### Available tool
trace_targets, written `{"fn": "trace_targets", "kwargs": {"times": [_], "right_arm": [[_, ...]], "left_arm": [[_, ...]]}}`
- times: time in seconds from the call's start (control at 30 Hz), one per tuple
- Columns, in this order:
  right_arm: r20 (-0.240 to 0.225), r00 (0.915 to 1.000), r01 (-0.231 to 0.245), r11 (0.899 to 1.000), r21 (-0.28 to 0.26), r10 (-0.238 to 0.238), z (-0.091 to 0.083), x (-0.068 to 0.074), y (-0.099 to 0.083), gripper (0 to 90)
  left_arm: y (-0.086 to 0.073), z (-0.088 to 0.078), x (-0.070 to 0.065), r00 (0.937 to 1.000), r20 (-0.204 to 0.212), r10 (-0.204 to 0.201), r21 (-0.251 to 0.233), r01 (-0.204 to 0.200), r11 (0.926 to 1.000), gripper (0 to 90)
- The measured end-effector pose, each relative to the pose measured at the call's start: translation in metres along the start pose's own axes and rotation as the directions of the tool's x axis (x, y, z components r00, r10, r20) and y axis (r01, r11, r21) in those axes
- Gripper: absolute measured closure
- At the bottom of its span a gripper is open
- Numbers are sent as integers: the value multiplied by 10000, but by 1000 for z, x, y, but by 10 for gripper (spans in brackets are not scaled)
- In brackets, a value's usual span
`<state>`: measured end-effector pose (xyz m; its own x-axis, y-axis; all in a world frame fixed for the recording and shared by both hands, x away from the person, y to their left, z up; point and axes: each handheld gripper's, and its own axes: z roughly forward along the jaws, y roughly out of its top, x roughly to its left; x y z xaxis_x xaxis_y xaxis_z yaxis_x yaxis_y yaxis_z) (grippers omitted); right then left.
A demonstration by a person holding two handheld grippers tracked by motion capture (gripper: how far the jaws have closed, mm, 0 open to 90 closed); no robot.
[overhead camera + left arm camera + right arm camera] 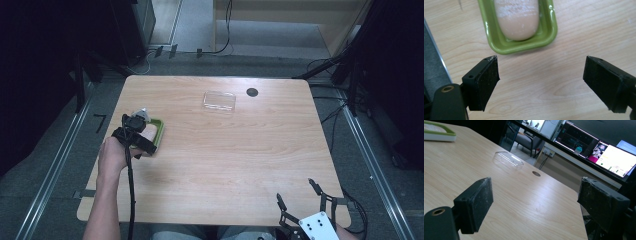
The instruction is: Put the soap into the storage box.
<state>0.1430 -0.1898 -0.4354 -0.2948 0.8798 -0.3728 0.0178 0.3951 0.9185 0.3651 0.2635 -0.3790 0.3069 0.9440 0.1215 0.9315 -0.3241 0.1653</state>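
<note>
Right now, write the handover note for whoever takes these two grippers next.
Left gripper: open, nothing between the jaws, just short of the green tray.
Right gripper: open, empty, at the table's near right corner.
Green tray: left side of the table, a pale rounded bar lying inside it.
Clear lid: on the far side of the table, apart from the tray.
Done: bar sits in the tray.
Left, probably: put the lid on the tray.

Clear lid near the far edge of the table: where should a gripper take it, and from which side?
Probably from above, jaws across the short width of the clear lid. It lies flat and low on the table, a rounded rectangle with thin walls, so the two long edges look like the only parallel faces to pinch. The right gripper, open, faces it with bare table between.
</note>
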Motion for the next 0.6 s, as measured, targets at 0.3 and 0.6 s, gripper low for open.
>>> {"fn": "trace_targets", "kwargs": {"times": [0.3, 0.6], "right_arm": [[-24, 10000, 23, 10000, -29, -23, 1, 0, 0, 131], [-44, 10000, -10, 10000, -54, 10, 1, 1, 1, 131]], "left_arm": [[-13, 2, -5, 9999, 57, 160, 227, -162, 9996, 134], [-29, 6, -8, 9998, 104, 189, 466, -194, 9987, 130]]}}
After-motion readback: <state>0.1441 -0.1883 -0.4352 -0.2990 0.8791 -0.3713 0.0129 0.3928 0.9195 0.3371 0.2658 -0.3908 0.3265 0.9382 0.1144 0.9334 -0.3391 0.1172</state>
